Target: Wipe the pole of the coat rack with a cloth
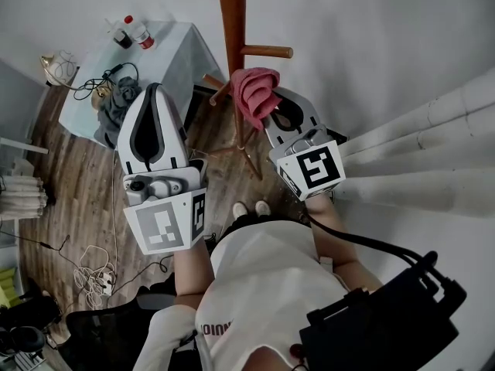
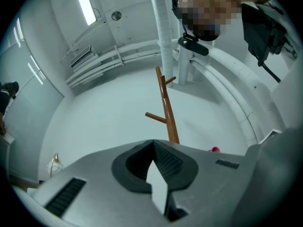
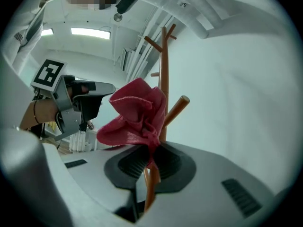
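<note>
The brown wooden coat rack pole (image 1: pixel 230 22) rises at the top middle of the head view, with short pegs (image 1: pixel 267 51) sticking out. My right gripper (image 1: pixel 267 108) is shut on a crumpled red cloth (image 1: pixel 255 93), which lies against the pole just below a peg. In the right gripper view the cloth (image 3: pixel 137 115) bunches up from the shut jaws (image 3: pixel 150 155), with the pole (image 3: pixel 164 79) right behind it. My left gripper (image 1: pixel 155 90) hangs left of the pole, shut and empty. Its own view shows the pole (image 2: pixel 166 108) ahead, beyond the closed jaws (image 2: pixel 154 145).
A pale table (image 1: pixel 166 49) with two small bottles (image 1: pixel 135 31) stands at the back left. Cables (image 1: pixel 93 273) lie on the wooden floor. White curtain folds (image 1: pixel 418 153) hang at the right. The rack's legs (image 1: pixel 247 154) spread near the person's feet (image 1: pixel 251 207).
</note>
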The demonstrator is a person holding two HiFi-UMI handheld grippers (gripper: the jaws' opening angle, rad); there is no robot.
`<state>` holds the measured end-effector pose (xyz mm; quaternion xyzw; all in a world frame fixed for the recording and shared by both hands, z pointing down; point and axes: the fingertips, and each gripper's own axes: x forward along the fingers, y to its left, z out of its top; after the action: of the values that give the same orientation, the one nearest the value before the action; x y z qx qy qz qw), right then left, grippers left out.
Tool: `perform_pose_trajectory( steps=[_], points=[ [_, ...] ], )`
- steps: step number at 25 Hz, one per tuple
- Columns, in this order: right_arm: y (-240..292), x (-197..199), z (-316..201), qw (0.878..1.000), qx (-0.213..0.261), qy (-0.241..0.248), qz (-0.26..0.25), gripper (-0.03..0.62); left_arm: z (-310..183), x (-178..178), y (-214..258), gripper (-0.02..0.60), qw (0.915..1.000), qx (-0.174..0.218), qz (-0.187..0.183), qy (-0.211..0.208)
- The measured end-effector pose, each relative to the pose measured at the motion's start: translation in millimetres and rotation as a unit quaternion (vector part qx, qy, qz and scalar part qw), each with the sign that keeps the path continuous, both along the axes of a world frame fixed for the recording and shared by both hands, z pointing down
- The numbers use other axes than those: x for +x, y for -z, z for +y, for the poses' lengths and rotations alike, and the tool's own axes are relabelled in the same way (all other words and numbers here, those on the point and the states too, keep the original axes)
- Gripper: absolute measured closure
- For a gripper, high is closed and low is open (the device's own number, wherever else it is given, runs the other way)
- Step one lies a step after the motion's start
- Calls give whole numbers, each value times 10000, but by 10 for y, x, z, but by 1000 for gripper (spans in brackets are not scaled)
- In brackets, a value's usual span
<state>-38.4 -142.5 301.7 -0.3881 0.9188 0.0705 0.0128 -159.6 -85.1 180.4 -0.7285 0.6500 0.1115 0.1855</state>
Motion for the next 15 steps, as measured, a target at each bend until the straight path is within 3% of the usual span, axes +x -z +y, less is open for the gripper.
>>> perform_pose_trajectory(
  steps=[15],
  points=[
    [-40,-154,69,9995,-164,273,-63,548,52,-90,8,569,10000,-1,-3,57]
  ],
)
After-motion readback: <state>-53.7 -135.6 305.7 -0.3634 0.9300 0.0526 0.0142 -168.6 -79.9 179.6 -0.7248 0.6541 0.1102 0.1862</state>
